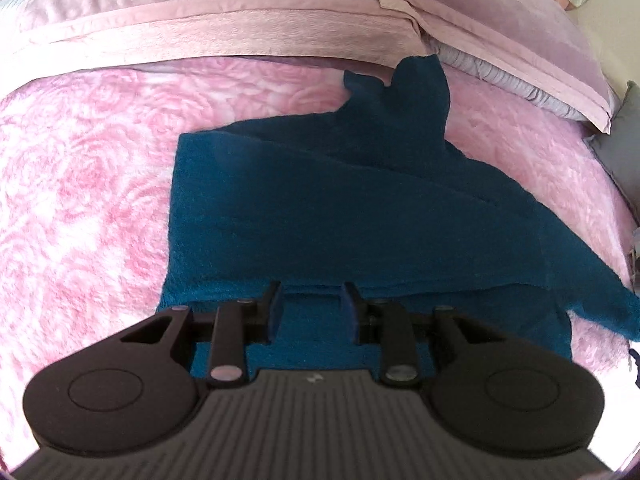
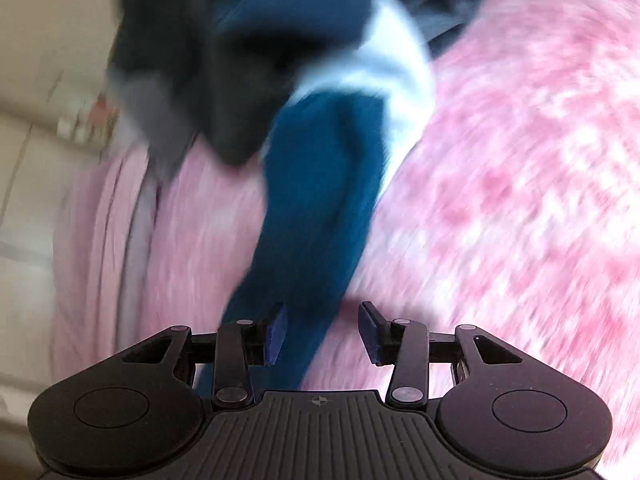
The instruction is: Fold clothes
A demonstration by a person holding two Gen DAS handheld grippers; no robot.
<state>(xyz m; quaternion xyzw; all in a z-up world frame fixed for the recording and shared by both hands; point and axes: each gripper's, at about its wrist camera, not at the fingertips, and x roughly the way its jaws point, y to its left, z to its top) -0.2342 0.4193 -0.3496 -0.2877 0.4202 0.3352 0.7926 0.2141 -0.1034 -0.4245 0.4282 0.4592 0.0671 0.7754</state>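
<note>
A teal fleece garment (image 1: 340,208) lies partly folded on the pink rose-patterned blanket (image 1: 80,184), with one sleeve pointing toward the pillows and a corner trailing to the right. My left gripper (image 1: 310,312) is open just above its near folded edge. In the blurred right wrist view, a strip of the same teal cloth (image 2: 320,200) runs forward between the fingers of my right gripper (image 2: 326,332), which is open. The cloth lies close to the left finger (image 2: 276,336).
Pink pillows (image 1: 500,20) and a folded pink sheet band (image 1: 200,28) lie at the head of the bed. A pile of dark, grey and white clothes (image 2: 248,60) sits ahead in the right wrist view. The bed edge and pale floor (image 2: 32,80) are at its left.
</note>
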